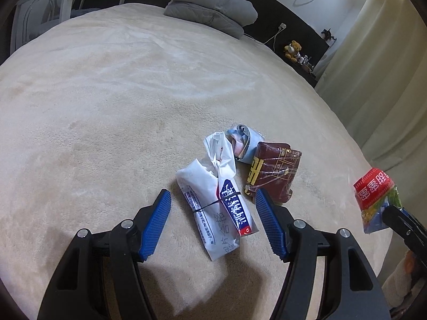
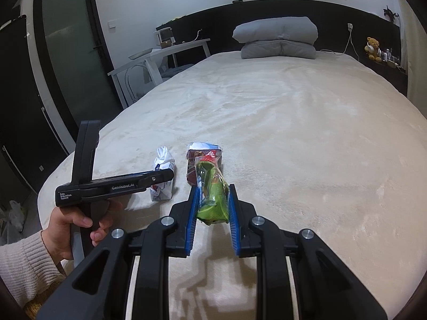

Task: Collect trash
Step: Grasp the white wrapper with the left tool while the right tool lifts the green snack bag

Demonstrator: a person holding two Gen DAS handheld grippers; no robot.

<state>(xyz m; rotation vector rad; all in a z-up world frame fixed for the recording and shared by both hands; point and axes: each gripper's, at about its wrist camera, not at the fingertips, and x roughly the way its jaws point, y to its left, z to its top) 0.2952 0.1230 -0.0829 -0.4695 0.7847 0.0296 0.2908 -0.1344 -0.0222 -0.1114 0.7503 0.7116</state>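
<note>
Between the right gripper (image 2: pixel 212 201) pads, clamped tight: one green and red snack wrapper (image 2: pixel 212 200), lifted clear of the cream bed cover (image 2: pixel 293 133). So one piece of trash collected, judging by that grip; no bin or bag for it identifiable.

Just ahead of the left gripper (image 1: pixel 213 221), jaws about half spread and gripping nothing: a white medicine packet with blue lettering (image 1: pixel 216 205), lying on the cover in line with the gap, blue pads either side and not pressing. Probably the next pick.

Past the right-hand pad, touching it or nearly: a dark red crumpled pack under clear film (image 1: pixel 275 176). Beyond both, a balled pale blue wrapper (image 1: pixel 242 144). Three pieces left on the bed.

Farther off: folded grey quilt (image 1: pixel 210 10) by the headboard.
</note>
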